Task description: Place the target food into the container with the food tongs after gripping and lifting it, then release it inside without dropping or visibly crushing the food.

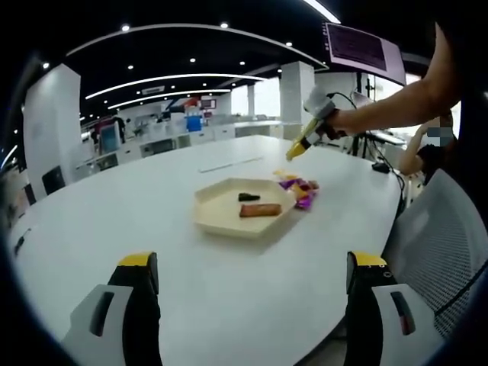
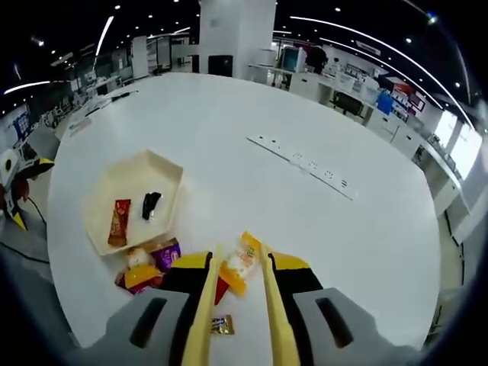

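White, glossy bench [image 2: 320, 91] is seen in an open-plan office lit by ceiling strips and spotlights. One cream hexagonal tray [image 1: 210, 210] holds two items: one brown wrapped bar [image 1: 260, 210] and one small dark piece [image 1: 248, 197]. Just beside the tray, a cluster of purple and yellow packets [image 2: 149, 263] is heaped. Above that heap, yellow tongs [image 2: 204, 320] carried by the right gripper [image 2: 239, 267] are closed on one orange-yellow snack packet [image 2: 241, 263]. The left gripper [image 1: 252, 278] is held released, well short of the tray.
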Demonstrator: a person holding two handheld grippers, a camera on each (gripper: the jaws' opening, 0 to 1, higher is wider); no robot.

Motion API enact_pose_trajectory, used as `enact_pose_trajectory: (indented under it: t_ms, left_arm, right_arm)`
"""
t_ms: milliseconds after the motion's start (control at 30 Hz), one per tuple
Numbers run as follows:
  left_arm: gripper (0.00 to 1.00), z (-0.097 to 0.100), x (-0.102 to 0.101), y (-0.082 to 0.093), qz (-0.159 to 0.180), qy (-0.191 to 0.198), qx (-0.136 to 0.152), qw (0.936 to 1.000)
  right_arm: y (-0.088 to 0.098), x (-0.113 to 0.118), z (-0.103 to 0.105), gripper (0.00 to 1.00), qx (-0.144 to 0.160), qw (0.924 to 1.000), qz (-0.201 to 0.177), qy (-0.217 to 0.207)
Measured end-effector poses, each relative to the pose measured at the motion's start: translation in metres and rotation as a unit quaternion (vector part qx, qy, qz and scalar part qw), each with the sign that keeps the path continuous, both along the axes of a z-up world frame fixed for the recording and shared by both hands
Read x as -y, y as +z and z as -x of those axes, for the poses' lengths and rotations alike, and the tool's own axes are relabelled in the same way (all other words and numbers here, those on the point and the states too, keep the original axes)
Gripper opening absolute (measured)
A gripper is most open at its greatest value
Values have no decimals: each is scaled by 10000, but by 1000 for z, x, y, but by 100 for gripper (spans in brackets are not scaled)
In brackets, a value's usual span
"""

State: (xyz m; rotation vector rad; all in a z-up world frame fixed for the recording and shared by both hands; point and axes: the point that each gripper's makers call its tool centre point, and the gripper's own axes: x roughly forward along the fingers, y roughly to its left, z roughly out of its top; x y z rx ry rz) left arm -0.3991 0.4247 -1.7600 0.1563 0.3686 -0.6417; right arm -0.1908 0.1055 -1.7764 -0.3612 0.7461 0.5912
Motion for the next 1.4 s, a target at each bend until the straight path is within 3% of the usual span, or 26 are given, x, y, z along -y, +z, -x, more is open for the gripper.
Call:
enact_pose_trajectory:
  t_ms: [567,767,1133,1400]
  left_arm:
    - [100,1,3,-4,10,-75,-112,9999]
    - [100,2,3,-5,1,-88,-145,9999]
    - [99,2,4,-5,21,-104,-158,9998]
    - [99,2,5,-5,17,-112,-164,9998]
  right_arm:
    - [-29,-1,-10,28,-83,9979,-15,-649]
    - [-37,-7,-9,28,-88,9977,80,-663]
    - [-39,15,-10,29,-115,9966,191,-791]
    - [-42,28,-7,29,-329,9941,-97,-1034]
